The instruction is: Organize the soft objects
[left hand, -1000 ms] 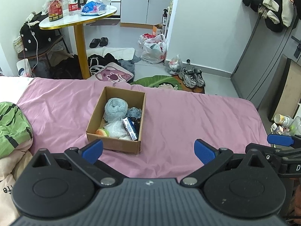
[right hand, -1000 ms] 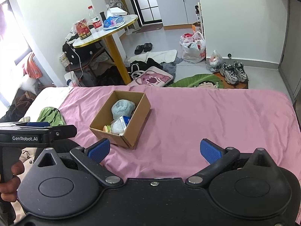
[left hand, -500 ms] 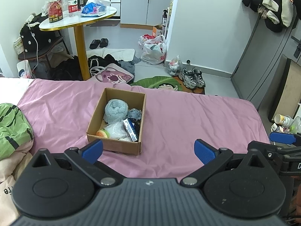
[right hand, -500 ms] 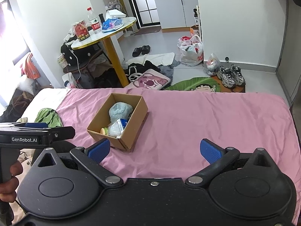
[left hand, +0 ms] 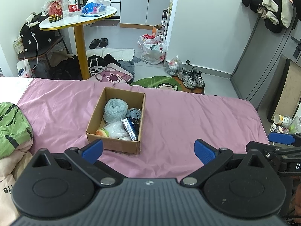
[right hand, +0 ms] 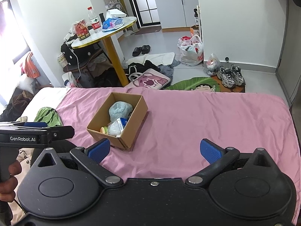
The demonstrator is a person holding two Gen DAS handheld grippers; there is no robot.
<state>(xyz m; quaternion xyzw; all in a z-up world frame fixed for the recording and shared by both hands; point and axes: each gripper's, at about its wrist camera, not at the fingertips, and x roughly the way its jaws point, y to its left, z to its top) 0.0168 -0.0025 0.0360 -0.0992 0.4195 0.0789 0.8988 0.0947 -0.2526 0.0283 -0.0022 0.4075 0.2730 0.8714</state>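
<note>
An open cardboard box (left hand: 139, 109) (right hand: 139, 116) sits on the pink bedsheet (left hand: 188, 116) (right hand: 188, 116). Inside lie a rolled blue-grey towel (left hand: 115, 109) (right hand: 119, 109), a small grey cloth (left hand: 134, 113), a clear plastic bag (left hand: 114, 130) (right hand: 114, 130), a blue and white carton (left hand: 129, 129) (right hand: 122, 122) and a peach-coloured toy (left hand: 100, 132) (right hand: 103, 130). My left gripper (left hand: 148, 148) hangs open and empty, short of the box's near wall. My right gripper (right hand: 155, 148) is open too, with nothing between its fingers, to the right of the box.
A green striped garment (left hand: 13, 130) (right hand: 48, 116) and a cream fabric (left hand: 9, 169) lie at the bed's left. Past the bed's far edge stand a round table (left hand: 79, 17) with bottles, bags, slippers (left hand: 98, 42) and sneakers (left hand: 191, 77) on the floor.
Both grippers have pulled back and risen slightly, so the box looks a little farther away. Both remain wide apart; the box and its contents have not moved.
</note>
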